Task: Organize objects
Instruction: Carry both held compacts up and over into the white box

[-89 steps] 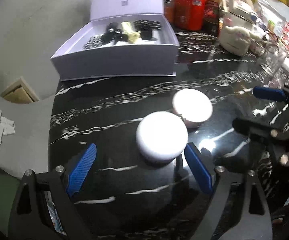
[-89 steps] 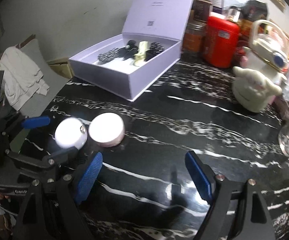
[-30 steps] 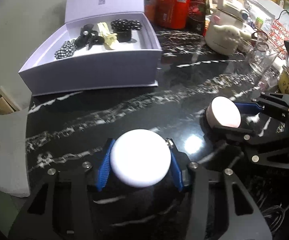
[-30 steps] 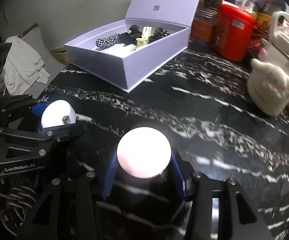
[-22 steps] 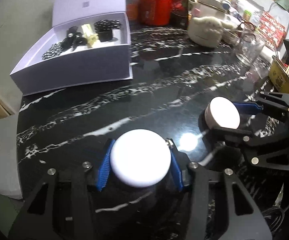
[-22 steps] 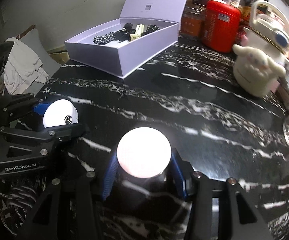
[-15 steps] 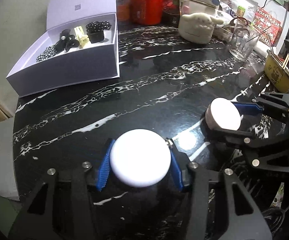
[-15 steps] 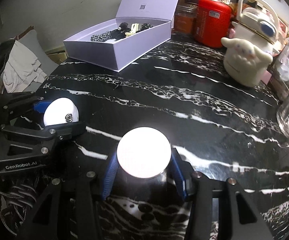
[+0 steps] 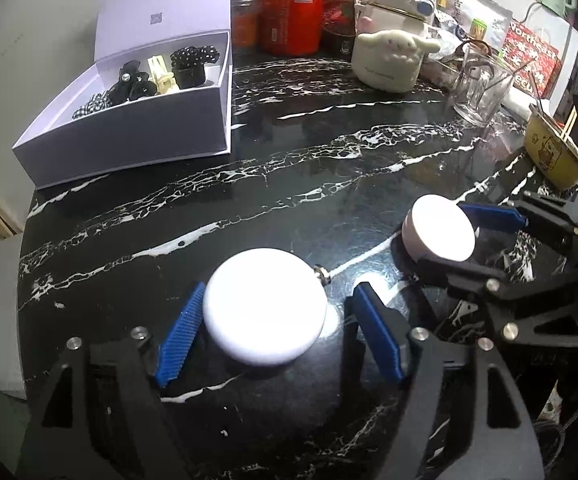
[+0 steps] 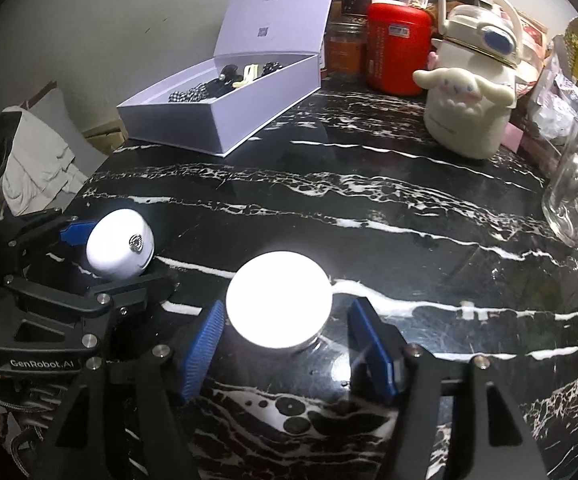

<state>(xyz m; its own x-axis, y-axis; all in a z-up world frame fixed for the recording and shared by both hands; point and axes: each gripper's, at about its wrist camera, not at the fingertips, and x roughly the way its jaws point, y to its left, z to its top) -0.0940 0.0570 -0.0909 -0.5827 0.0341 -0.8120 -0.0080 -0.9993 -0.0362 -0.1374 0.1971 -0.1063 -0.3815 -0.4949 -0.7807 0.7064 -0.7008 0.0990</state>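
Note:
A white round case (image 9: 265,306) rests on the black marble table (image 9: 289,184) between the blue pads of my left gripper (image 9: 277,338). Its jaws are opening: the right pad (image 9: 377,336) stands clear of the case and the left pad sits close beside it. A pinkish-white round case (image 10: 279,300) lies between the pads of my right gripper (image 10: 289,346), whose jaws are also opening, with gaps on both sides. Each case also shows in the other view: the pinkish one (image 9: 439,232) and the white one (image 10: 121,250). An open lilac box (image 9: 129,136) holding hair accessories stands at the back left.
Along the back stand a red canister (image 9: 291,14), a white cartoon kettle (image 9: 391,54), jars and a glass mug (image 9: 479,92). A yellow bowl (image 9: 555,156) with chopsticks sits at the right edge. Crumpled cloth (image 10: 37,168) lies beyond the table's left edge.
Both grippers, earlier shut on their round cases, have spread their jaws, and the cases now sit free on the table. The two hands shifted slightly away from the lilac box.

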